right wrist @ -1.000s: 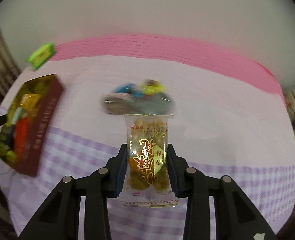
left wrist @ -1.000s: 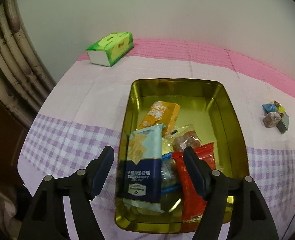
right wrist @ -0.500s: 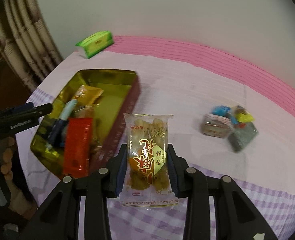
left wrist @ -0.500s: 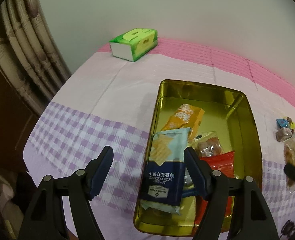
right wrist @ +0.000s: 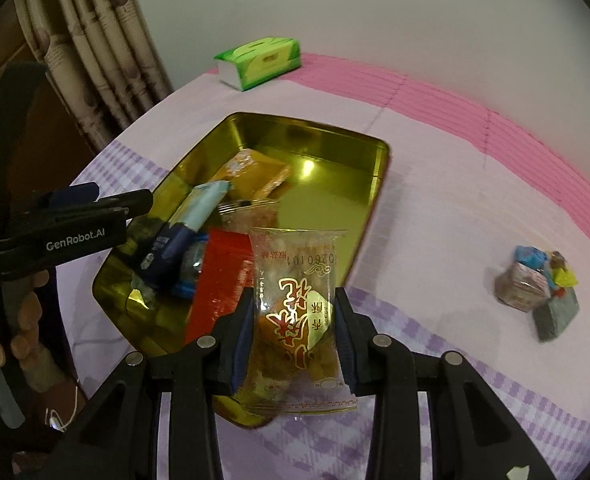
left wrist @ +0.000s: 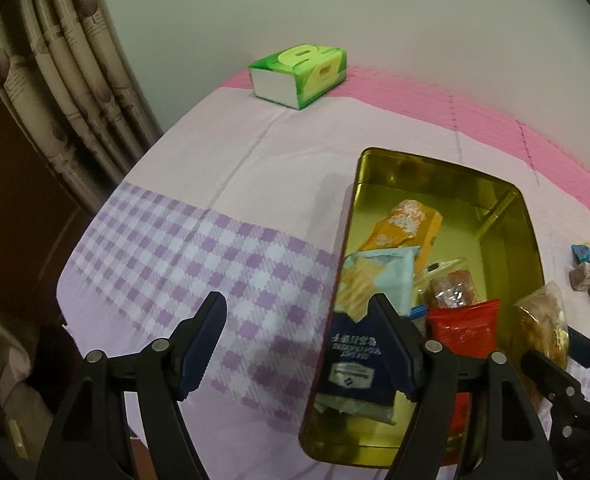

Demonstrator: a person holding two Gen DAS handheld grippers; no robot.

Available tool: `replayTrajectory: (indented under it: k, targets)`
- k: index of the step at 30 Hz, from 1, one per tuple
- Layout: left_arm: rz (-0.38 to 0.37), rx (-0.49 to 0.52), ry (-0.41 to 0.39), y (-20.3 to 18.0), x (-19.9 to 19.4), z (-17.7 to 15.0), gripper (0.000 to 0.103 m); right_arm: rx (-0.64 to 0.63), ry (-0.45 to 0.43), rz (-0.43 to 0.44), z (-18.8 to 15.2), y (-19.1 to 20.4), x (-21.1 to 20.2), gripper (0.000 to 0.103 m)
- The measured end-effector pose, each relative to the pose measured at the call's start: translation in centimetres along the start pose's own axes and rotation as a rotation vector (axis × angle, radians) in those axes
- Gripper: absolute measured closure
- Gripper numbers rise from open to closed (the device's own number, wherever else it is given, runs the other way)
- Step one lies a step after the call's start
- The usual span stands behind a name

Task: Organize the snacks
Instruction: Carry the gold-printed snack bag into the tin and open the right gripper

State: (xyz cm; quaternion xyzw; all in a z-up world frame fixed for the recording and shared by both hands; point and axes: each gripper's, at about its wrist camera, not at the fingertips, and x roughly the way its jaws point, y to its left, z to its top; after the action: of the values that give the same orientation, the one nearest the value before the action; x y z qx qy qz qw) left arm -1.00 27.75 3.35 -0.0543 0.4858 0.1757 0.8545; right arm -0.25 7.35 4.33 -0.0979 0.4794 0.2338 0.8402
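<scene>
A gold tin (left wrist: 529, 236) (right wrist: 327, 140) sits on the cloth and holds several snack packets: an orange one (left wrist: 405, 226), a blue-and-teal cracker pack (left wrist: 365, 340) and a red one (left wrist: 463, 328). My right gripper (right wrist: 295, 320) is shut on a clear packet with red characters (right wrist: 295, 304) and holds it over the tin's near right corner; the packet also shows in the left wrist view (left wrist: 543, 328). My left gripper (left wrist: 295, 340) is open and empty above the tin's left rim.
A small pile of wrapped sweets (right wrist: 539, 288) (left wrist: 587, 276) lies on the cloth right of the tin. A green tissue pack (left wrist: 299, 74) (right wrist: 261, 62) sits at the far edge by the wall. Curtains (left wrist: 67, 80) hang at the left.
My right gripper has carried the clear packet left from the sweets pile to over the tin. My left gripper has drifted left, off the tin's middle to its left rim.
</scene>
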Motion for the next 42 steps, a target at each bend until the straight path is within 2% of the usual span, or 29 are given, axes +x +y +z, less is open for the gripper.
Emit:
replayTrajectory:
  k: [9, 20, 26, 34, 36, 38, 42]
  targets:
    - [0.009, -0.031, 0.010, 1.0, 0.3, 0.0, 0.030, -0.047, 0.002, 0.005, 1.1, 1.8, 1.3, 0.069]
    - [-0.013, -0.072, 0.041, 1.6, 0.9, 0.1, 0.029, -0.064, 0.028, 0.005, 1.5, 2.5, 3.1, 0.067]
    - [-0.010, -0.082, 0.044, 1.7, 1.0, 0.0, 0.029, -0.031, 0.053, 0.039, 1.5, 2.5, 3.9, 0.066]
    - [-0.012, -0.075, 0.043, 1.5, 1.0, 0.0, 0.029, -0.027, 0.058, 0.044, 1.0, 2.9, 4.0, 0.063]
    - [-0.009, -0.075, 0.045, 1.5, 1.0, 0.0, 0.029, -0.024, 0.057, 0.049, 1.0, 2.9, 3.9, 0.060]
    - [-0.011, -0.076, 0.048, 1.5, 1.1, 0.0, 0.029, -0.020, 0.053, 0.051, 0.9, 2.9, 3.8, 0.051]
    - [-0.011, -0.076, 0.052, 1.4, 1.1, -0.1, 0.029, -0.026, 0.040, 0.045, 0.7, 3.0, 3.3, 0.049]
